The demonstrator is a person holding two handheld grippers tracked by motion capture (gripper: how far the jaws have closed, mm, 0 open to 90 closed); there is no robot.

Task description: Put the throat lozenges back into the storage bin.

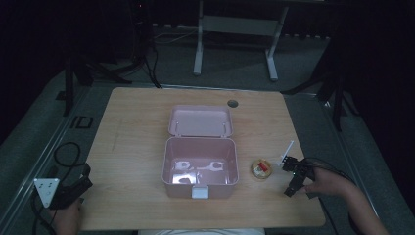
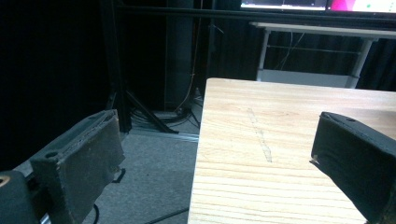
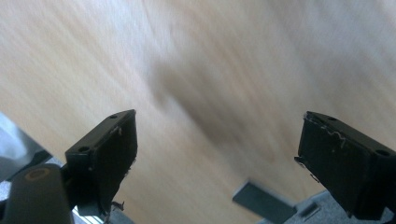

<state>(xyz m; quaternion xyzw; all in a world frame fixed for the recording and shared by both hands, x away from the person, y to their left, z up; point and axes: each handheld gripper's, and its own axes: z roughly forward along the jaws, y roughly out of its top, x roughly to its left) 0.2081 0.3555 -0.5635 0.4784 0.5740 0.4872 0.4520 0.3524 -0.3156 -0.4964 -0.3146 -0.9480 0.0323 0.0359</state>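
An open pink plastic box (image 1: 200, 166) stands mid-table, its lid (image 1: 200, 121) lying back flat behind it; the inside looks empty apart from pale reflections. To its right sits a small round container (image 1: 261, 169) with something red inside. Just right of that container is my right gripper (image 1: 292, 178), held by a hand and pointed down at the wood; its jaws stand wide apart with nothing between them (image 3: 217, 149). My left gripper (image 1: 80, 185) rests at the table's front left corner, open and empty (image 2: 215, 163), looking along the left edge.
The wooden table (image 1: 137, 127) has a round cable hole (image 1: 233, 103) behind the lid. A white desk frame (image 1: 235, 24) stands on the dark floor beyond. A thin white rod (image 1: 287, 151) sticks up by the right gripper. A small grey piece (image 3: 264, 201) lies below its jaws.
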